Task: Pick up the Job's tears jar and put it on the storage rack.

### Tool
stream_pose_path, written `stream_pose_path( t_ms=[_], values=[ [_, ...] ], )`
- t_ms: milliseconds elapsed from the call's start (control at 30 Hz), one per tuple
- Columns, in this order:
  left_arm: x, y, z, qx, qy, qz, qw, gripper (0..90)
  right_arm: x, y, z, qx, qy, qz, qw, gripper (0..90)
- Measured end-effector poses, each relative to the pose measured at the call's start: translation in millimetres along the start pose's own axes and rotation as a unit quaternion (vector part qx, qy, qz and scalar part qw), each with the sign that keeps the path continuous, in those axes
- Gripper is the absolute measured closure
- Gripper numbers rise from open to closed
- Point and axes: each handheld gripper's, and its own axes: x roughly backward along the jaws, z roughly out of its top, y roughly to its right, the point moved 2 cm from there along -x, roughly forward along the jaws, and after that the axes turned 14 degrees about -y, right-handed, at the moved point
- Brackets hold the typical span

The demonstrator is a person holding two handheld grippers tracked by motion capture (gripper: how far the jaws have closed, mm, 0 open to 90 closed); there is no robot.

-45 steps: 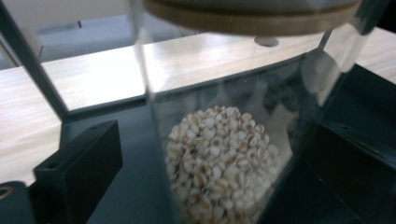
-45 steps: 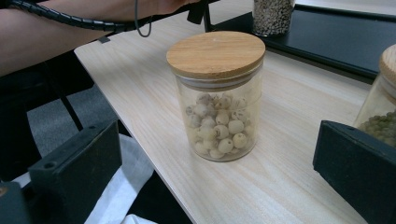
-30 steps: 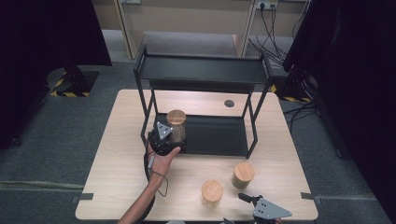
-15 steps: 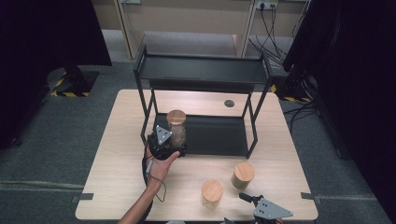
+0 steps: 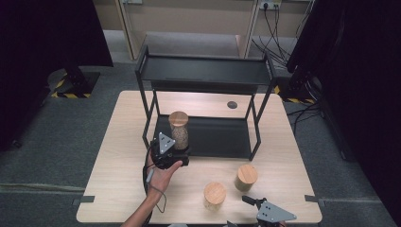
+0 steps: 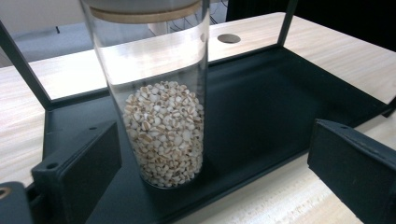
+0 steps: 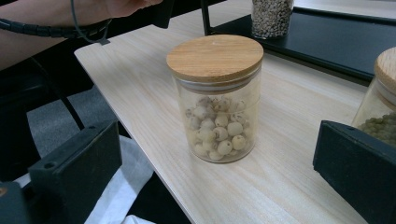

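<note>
**A:** Tall jar [image 5: 178, 130] of grain is standing on the rack's lower shelf [image 5: 222, 137], near the left front corner. Left gripper [image 6: 210, 172] has its jaws apart on either side of it, not pinching. Looks like one placed, two to go?

**B:** Probably. Short jar [image 7: 215, 98] of pale balls sits on the table [image 5: 118, 189] between the right gripper [image 7: 215, 182] jaws, spread wide too. High view adds the third jar [image 5: 246, 177].

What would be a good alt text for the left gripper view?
A tall glass jar, about half full of pale grains and closed with a wooden lid, stands on the black lower shelf of a rack. The left gripper is open, its jaws wide apart, clear of the glass.
</note>
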Motion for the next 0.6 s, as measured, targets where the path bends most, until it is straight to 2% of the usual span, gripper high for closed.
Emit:
stream_pose_path(
  t_ms=[367,600],
  values=[
    [16.7,3.2,-12.5,-0.01,-0.001,-0.005,0.9999,2.6,-0.8,-0.6,0.3,0.001,-0.001,0.001,1.0,1.5],
    [23.5,4.5,-22.4,-0.007,0.0,-0.012,0.9999,2.7,-0.7,-0.6,0.3,0.0,0.0,0.0,1.0,1.5]
  ],
)
